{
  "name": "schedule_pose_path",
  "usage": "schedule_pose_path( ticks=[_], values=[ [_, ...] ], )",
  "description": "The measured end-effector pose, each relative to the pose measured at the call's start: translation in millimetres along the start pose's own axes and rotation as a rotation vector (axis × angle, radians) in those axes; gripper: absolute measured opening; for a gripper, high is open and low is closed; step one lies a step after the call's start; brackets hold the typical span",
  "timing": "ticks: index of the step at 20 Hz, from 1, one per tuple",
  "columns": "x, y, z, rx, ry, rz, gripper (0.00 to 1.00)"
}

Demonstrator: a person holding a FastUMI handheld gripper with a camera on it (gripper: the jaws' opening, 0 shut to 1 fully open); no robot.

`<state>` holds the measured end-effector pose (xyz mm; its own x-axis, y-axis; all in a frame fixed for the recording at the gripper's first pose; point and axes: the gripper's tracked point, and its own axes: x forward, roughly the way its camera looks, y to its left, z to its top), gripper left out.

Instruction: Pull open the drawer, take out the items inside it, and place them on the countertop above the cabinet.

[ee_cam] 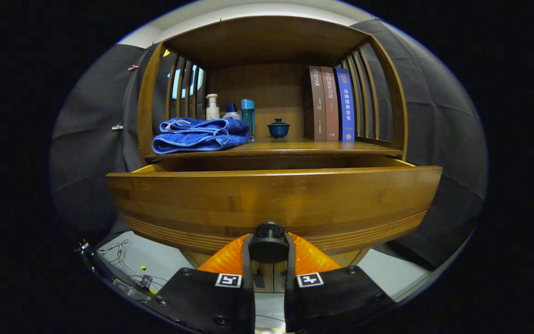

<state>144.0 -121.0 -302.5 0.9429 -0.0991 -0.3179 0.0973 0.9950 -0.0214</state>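
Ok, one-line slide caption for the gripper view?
Gripper shut on knob, drawer pulled open below the countertop.

Fingers [247, 260] clamp knob [269, 243]; drawer front [274, 204] blocks the way ahead.

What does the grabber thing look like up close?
The gripper has two fingers side by side. Each sits on a flat black plate with round screws at the corners. Each plate carries a small white square sticker with a black blocky pattern. Ribbed orange parts fan out beside the fingers.
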Motion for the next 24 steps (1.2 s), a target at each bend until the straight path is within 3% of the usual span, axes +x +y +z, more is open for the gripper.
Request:
schedule_pose_path(
  ticks=[12, 23, 24],
  values=[
    [-64, 1, -23, 0.006, 0.024, 0.003, 0.28],
    [-80, 4, -33, -0.007, 0.049, 0.016, 0.29],
    [-83, 5, -32, 0.001, 0.056, 0.035, 0.43]
  ],
)
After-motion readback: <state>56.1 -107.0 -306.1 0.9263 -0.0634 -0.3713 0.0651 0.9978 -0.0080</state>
